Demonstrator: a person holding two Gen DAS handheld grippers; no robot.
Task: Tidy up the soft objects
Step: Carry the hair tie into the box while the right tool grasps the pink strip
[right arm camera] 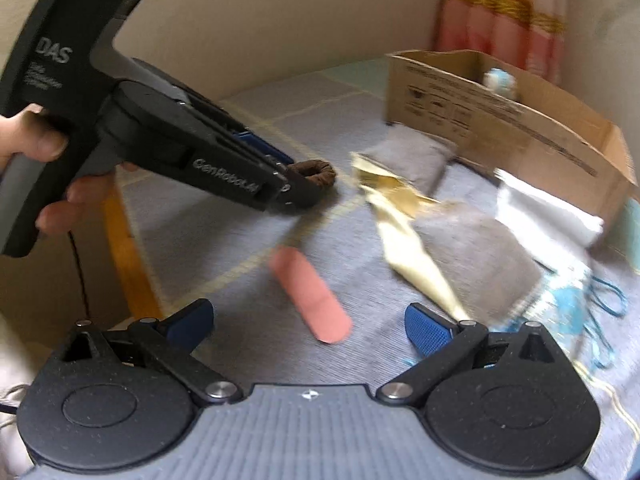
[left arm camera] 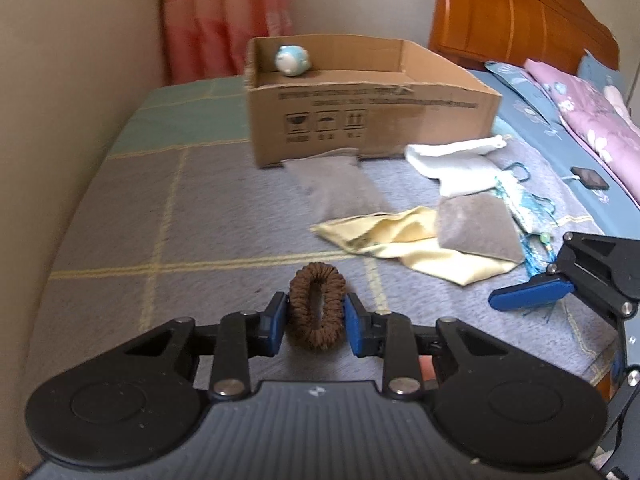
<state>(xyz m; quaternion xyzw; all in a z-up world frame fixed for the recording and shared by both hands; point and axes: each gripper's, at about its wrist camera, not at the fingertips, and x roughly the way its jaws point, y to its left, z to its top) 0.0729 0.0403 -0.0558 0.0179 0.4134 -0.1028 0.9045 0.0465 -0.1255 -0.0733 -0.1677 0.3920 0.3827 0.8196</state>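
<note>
My left gripper (left arm camera: 315, 320) is shut on a brown hair scrunchie (left arm camera: 317, 307), squeezed upright between its blue pads just above the grey blanket; the scrunchie also shows in the right wrist view (right arm camera: 314, 178). My right gripper (right arm camera: 308, 322) is open and empty above the blanket. An open cardboard box (left arm camera: 360, 120) stands at the far side of the bed with a small blue-white plush toy (left arm camera: 293, 60) inside. In front of it lie a grey cloth (left arm camera: 340, 188), a white cloth (left arm camera: 452, 164), a yellow cloth (left arm camera: 400, 240), a second grey cloth (left arm camera: 476, 228) and a blue tasselled item (left arm camera: 524, 208).
A pink oblong object (right arm camera: 310, 296) lies on the blanket between the right gripper's fingers. A wall runs along the bed's left side. A wooden headboard (left arm camera: 516, 12), pillows and a phone (left arm camera: 590, 178) are at the right. A curtain (left arm camera: 224, 16) hangs behind the box.
</note>
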